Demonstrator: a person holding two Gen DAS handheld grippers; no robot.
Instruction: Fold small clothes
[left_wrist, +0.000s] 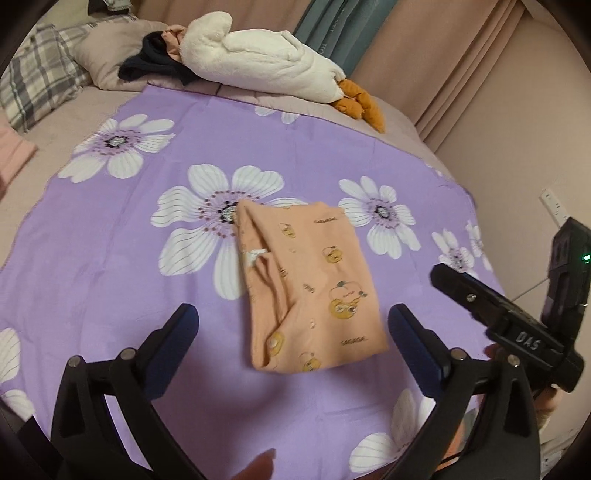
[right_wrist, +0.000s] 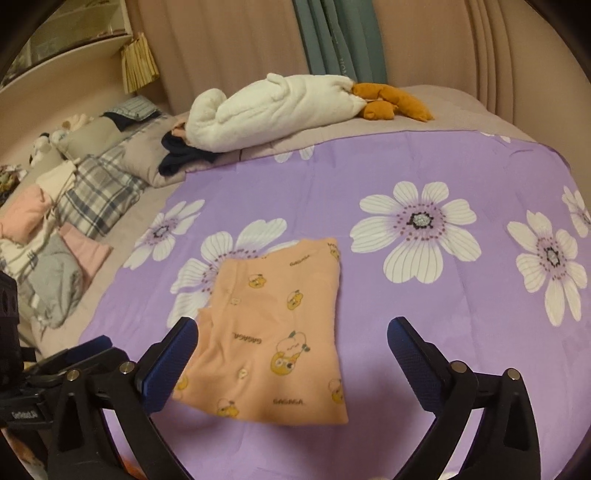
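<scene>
Garment (left_wrist: 310, 284) lay folded on the sheet (left_wrist: 110, 258), near its middle. Sheet was spread on the bed (left_wrist: 391, 118). Left gripper (left_wrist: 293, 332) hung over the sheet just before the garment's near edge, jaws apart, one to each side. Right gripper (right_wrist: 291, 343) sat likewise above the near part of the garment, jaws wide; it showed at the right edge of the left wrist view. Plush goose (left_wrist: 255, 51) lay behind the sheet along the bed's far side. Pillows (left_wrist: 37, 77) lay left of the goose. Clothes pile (right_wrist: 48, 266) lay left of the sheet.
</scene>
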